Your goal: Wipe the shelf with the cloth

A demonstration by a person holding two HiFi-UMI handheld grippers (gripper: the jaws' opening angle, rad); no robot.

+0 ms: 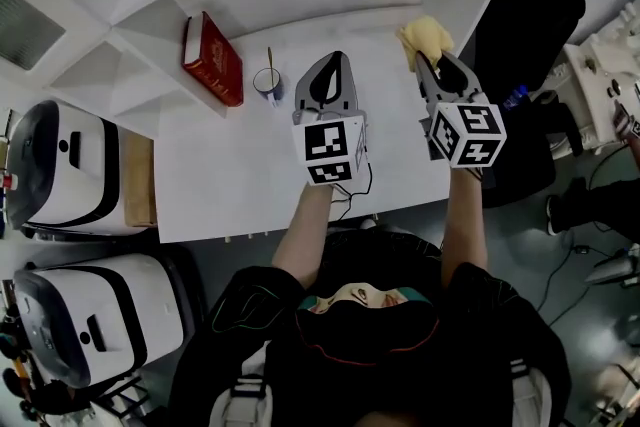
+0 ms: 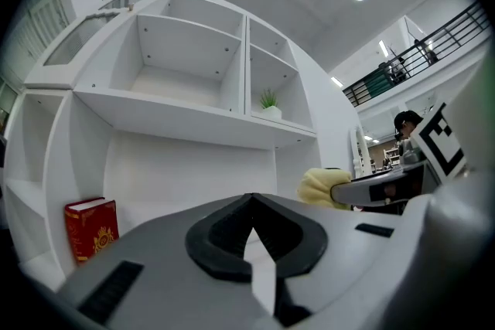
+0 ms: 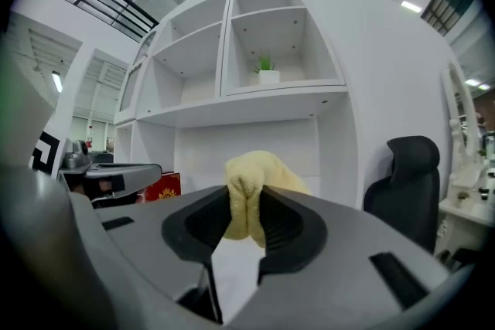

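right hand-held gripper (image 3: 246, 203) w/ cloth (image 3: 259, 165), stick (image 1: 269, 61) in cup (image 1: 266, 86)

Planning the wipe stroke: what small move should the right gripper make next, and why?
Probably lower the right gripper until the yellow cloth clamped in its jaws presses on the white shelf surface near its right rear corner. The cloth is gripped and at that corner, but contact can't be confirmed. The left gripper is shut and empty.
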